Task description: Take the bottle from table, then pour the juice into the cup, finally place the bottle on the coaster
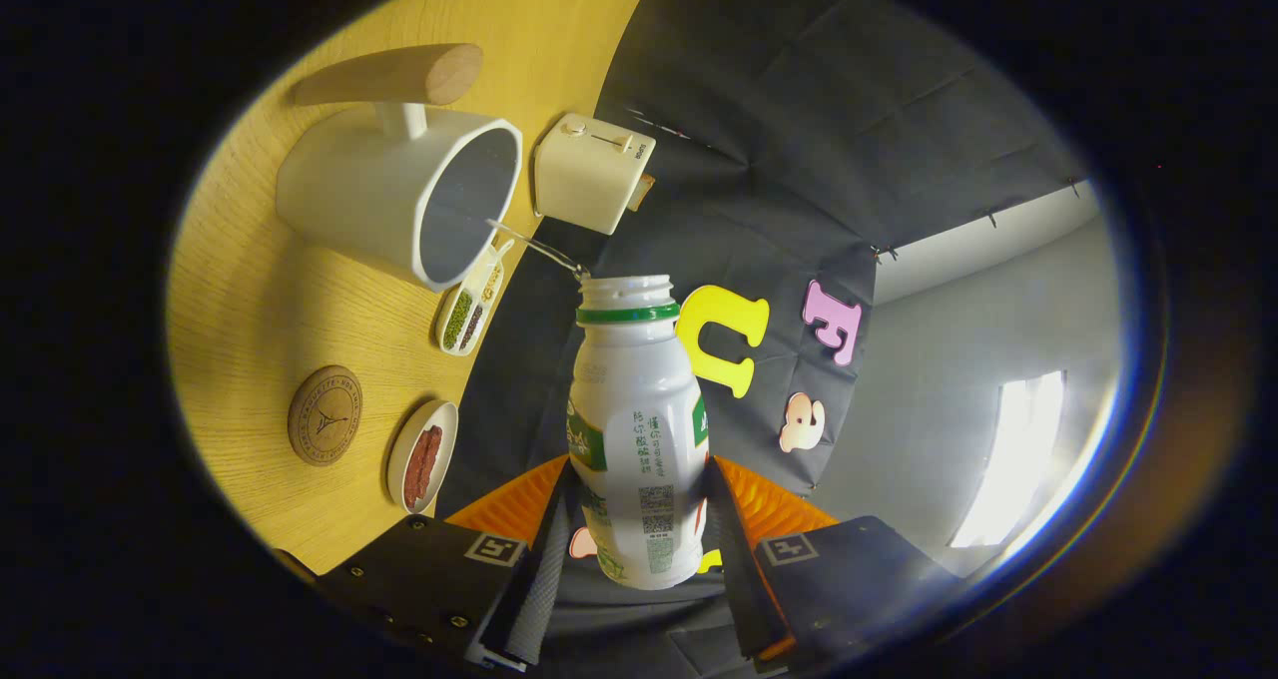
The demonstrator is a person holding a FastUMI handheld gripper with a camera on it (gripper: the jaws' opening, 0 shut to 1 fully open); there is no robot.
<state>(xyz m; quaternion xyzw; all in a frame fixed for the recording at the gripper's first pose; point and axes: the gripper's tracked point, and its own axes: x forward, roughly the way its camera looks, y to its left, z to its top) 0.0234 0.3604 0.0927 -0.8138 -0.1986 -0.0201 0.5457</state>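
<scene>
The tool (639, 519) pinches the bottle (636, 429), tipped over the cup (399, 195). Pouring is underway. The coaster (324, 415) waits bare.

My tongs (639, 549) clamp a white bottle (636, 439) with a green neck band and green label patches. At ten o'clock stands a white cup (399, 195) with a grey inside and pale wooden handle, on my yellow wood-grain counter (250, 300). The brown coaster (324, 414) lies at nine o'clock.
</scene>
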